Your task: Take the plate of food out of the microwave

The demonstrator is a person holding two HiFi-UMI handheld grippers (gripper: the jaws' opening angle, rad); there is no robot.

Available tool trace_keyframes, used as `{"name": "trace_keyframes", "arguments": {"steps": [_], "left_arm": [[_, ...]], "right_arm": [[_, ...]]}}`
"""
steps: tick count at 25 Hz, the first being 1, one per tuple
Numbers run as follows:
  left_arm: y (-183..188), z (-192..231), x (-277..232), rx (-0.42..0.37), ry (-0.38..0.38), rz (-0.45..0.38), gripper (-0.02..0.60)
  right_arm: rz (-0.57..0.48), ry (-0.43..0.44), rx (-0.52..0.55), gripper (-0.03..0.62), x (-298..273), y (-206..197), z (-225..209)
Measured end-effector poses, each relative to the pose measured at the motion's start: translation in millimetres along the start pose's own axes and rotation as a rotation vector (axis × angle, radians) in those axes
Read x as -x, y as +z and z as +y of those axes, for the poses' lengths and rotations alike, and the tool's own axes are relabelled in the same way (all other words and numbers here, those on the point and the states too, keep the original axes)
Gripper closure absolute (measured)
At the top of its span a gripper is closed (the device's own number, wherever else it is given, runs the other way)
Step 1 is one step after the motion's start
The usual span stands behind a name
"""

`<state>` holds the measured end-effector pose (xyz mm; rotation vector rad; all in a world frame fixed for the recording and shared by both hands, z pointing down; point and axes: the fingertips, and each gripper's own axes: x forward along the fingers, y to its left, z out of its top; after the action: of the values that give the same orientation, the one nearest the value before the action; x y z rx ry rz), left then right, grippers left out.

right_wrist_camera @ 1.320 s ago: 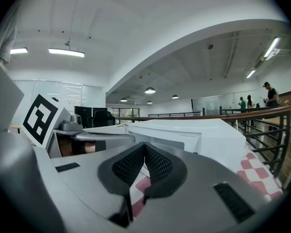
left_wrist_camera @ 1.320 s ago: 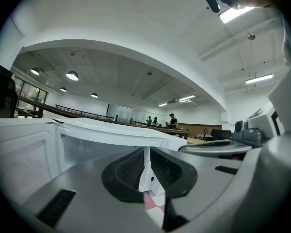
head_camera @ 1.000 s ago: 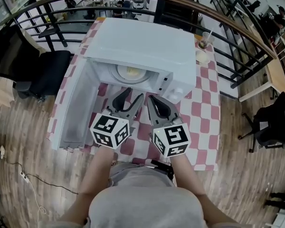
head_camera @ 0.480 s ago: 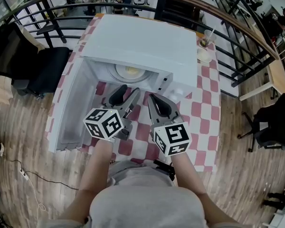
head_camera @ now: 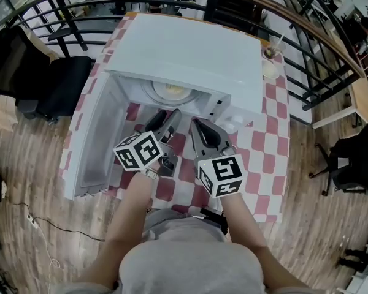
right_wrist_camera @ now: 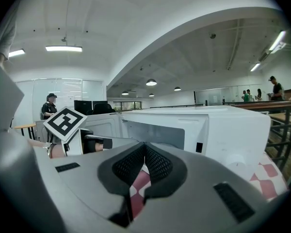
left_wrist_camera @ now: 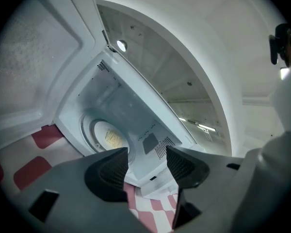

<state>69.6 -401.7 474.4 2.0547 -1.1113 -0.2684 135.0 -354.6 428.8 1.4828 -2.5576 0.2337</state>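
**Plate [head_camera: 173,91] still inside microwave [head_camera: 190,54], nothing grabbed yet**

Door [head_camera: 95,139] is swung fully open to the left, so that part can be counted as done. The plate is sat in the middle of the cavity [left_wrist_camera: 121,106] floor with a pale yellow bit of food [left_wrist_camera: 114,139] on it, and it isn't being touched by anything. So pretty much the whole job is left, as far as can be judged. The plate has to be reached, gripped by the rim, brought out level and set down somewhere, probably on the checked cloth [head_camera: 264,139] out front.

Left gripper [left_wrist_camera: 145,161]: the jaws have just been opening and are stood well apart. Nothing is between them but air, and the plate is seen through the gap, further back. It's held just outside the cavity mouth, aimed in and rolled over to one side.

Right gripper [right_wrist_camera: 144,154]: the jaws are pressed together at the tips with nothing clamped, and only a sliver of cloth is seen below them. It's parked beside the left one, in front of the microwave. No contact with microwave or plate can be made out for either one.
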Motion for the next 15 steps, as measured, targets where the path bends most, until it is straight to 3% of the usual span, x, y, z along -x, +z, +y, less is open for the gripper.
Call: {"name": "trace_keyframes", "arguments": {"steps": [9, 15], "left_arm": [[-11, 33, -25, 0.190, 0.033, -0.009, 0.344], [-19, 58, -38, 0.320, 0.079, -0.010, 0.343]], "right_arm": [[0.051, 0.009, -0.003, 0.569, -24, -23, -9], [0.079, 0.001, -0.076, 0.569, -38, -36, -23]]}}
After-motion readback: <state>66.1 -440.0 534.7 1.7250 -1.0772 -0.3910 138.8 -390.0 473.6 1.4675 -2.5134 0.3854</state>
